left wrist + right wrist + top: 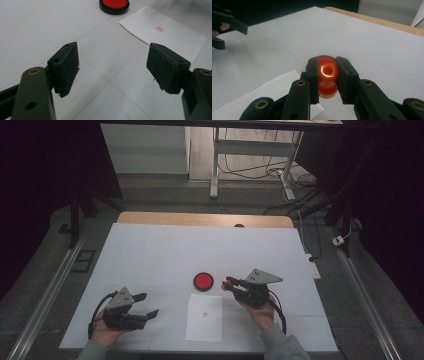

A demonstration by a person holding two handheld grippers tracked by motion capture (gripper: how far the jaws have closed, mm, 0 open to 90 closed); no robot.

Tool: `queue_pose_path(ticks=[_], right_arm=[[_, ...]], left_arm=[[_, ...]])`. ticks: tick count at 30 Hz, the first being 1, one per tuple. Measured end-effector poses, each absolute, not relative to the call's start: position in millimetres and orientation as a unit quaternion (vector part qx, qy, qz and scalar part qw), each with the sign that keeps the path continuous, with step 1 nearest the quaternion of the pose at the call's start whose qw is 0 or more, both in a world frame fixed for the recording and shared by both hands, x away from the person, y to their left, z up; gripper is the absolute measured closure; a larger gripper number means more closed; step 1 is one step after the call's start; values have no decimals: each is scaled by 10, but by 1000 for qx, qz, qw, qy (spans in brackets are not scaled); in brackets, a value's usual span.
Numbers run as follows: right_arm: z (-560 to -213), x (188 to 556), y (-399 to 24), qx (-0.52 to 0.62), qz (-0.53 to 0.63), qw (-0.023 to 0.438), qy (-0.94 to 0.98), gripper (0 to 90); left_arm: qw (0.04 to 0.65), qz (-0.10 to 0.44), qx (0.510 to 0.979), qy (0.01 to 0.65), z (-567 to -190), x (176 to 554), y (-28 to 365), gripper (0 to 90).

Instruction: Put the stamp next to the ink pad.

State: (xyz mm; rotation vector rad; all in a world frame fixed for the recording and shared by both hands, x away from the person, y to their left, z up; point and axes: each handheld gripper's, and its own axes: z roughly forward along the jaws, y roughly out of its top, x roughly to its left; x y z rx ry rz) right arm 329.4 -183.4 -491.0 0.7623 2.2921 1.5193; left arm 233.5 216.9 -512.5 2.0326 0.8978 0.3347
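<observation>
ink pad [203, 281] – round black case, red ink inside | right gripper [327, 75] – clamped on orange stamp [327, 71] | left gripper [112, 67] – jaws apart

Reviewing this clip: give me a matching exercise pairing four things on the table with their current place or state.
1. stamp
2. ink pad
3. paper sheet
4. left gripper

a. jaws apart, nothing between them
b. bears a small red mark
c. round, red, lying beyond the sheet
d. clamped in the right gripper

Pairs: 1-d, 2-c, 3-b, 4-a
</observation>
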Motion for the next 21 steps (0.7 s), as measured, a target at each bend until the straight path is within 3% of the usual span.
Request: queue_pose_path(ticks=[21], right_arm=[[-5131, 3678, -1652, 294, 464, 143, 823, 719]], left_arm=[[429, 131, 817, 362, -5140, 2344, 2161, 266]])
